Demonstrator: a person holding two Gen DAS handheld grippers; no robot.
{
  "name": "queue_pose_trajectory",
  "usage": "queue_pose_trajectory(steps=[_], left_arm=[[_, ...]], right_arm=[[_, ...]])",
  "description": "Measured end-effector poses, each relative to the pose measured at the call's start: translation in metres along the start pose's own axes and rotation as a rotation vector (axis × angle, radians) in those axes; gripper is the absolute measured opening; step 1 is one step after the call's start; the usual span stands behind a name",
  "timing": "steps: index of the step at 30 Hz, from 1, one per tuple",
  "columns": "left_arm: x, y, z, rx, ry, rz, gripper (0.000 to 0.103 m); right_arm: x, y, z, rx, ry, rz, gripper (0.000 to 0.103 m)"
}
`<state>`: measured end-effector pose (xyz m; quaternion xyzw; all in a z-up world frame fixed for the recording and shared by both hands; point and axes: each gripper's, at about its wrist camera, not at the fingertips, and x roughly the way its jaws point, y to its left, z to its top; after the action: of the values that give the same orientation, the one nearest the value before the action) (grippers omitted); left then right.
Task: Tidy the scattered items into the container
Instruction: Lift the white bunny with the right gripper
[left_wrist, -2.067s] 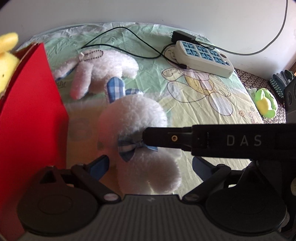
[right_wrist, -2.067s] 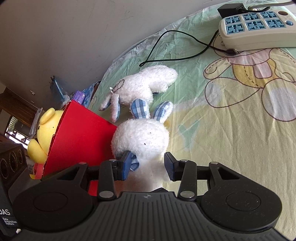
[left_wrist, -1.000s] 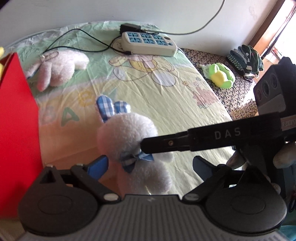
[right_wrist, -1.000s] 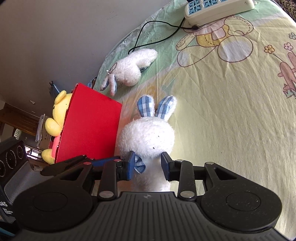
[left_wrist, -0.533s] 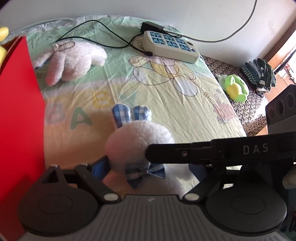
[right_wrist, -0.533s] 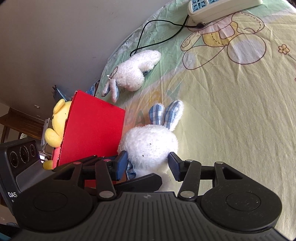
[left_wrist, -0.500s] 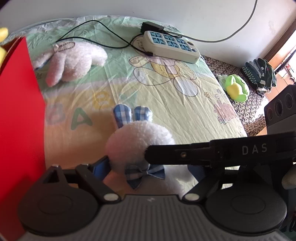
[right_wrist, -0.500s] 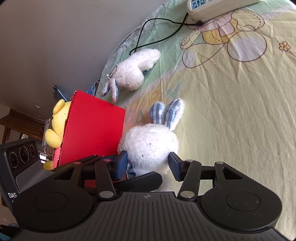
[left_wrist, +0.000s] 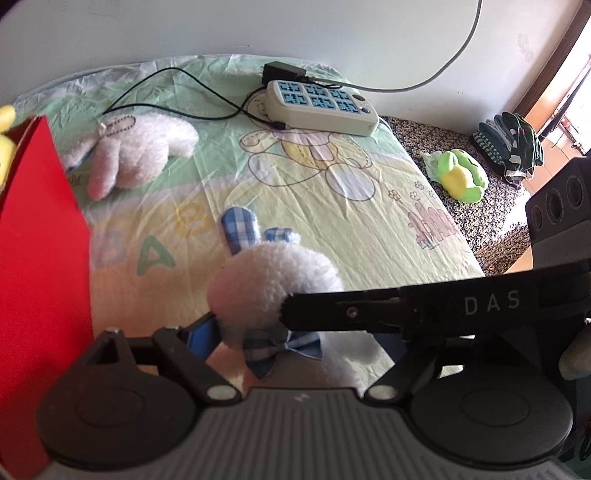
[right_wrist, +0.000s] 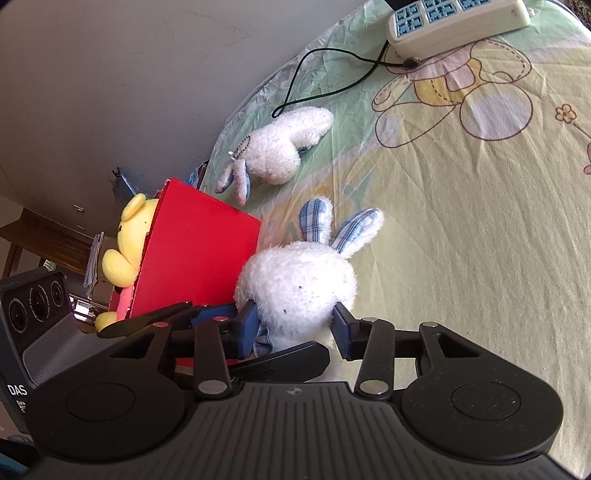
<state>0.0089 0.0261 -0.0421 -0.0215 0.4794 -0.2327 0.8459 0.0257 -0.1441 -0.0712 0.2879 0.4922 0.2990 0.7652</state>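
A white plush rabbit (left_wrist: 273, 284) with blue checked ears and bow tie is held above the bed sheet. My right gripper (right_wrist: 293, 326) is shut on the white plush rabbit (right_wrist: 299, 291), its blue pads pressing both sides. My left gripper (left_wrist: 291, 336) is open around the same rabbit, and the right gripper's black finger crosses in front of it. The red box (left_wrist: 37, 240) stands at the left; it also shows in the right wrist view (right_wrist: 192, 251) with a yellow plush bear (right_wrist: 125, 240) in it. A second white plush rabbit (left_wrist: 136, 151) lies on the sheet, also seen in the right wrist view (right_wrist: 284, 147).
A white power strip (left_wrist: 321, 109) with a black cable (left_wrist: 192, 85) lies at the far edge of the bed by the wall. A green and yellow plush (left_wrist: 460, 177) and dark clothes (left_wrist: 513, 144) lie on the patterned floor to the right.
The rabbit was lifted off the sheet in my right gripper and brought close to the red box. My left gripper has stayed open around it.
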Motion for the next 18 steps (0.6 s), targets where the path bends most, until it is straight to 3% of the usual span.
queue_pose_trajectory(steps=[18], left_arm=[[-0.078,-0.014,-0.011,0.053,-0.207,0.047,0.086]], right_arm=[[-0.036,0.061,-0.017,-0.145,-0.17,0.044,0.045]])
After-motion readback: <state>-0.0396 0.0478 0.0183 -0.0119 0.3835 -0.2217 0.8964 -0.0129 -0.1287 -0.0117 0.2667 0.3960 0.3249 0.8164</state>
